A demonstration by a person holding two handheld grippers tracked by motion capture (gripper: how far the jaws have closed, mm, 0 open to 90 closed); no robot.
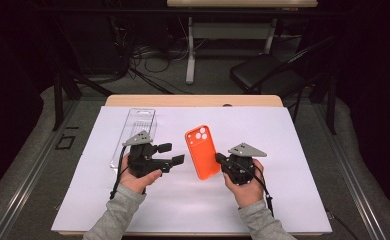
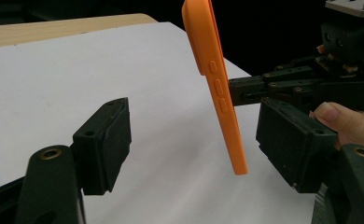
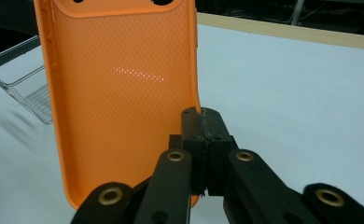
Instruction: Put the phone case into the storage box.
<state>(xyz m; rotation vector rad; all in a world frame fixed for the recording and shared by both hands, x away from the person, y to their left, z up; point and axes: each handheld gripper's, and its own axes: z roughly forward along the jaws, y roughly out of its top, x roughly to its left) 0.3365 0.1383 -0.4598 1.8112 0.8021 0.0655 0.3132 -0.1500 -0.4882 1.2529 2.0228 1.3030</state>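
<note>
An orange phone case (image 1: 202, 151) is held up off the white sheet, pinched at one long edge by my right gripper (image 1: 219, 160). Up close, the right gripper (image 3: 201, 122) has its jaws clamped on the rim of the case (image 3: 124, 93), whose inner textured side faces the camera. My left gripper (image 1: 172, 154) is open just left of the case, touching nothing. In the left gripper view the case (image 2: 217, 88) stands edge-on between the spread jaws (image 2: 194, 149), nearer the right one.
A clear plastic packaging tray (image 1: 135, 131) lies on the white sheet (image 1: 283, 150) behind the left hand. Beyond the table's far wooden edge (image 1: 193, 100) are a dark chair (image 1: 268, 70), cables and a desk leg.
</note>
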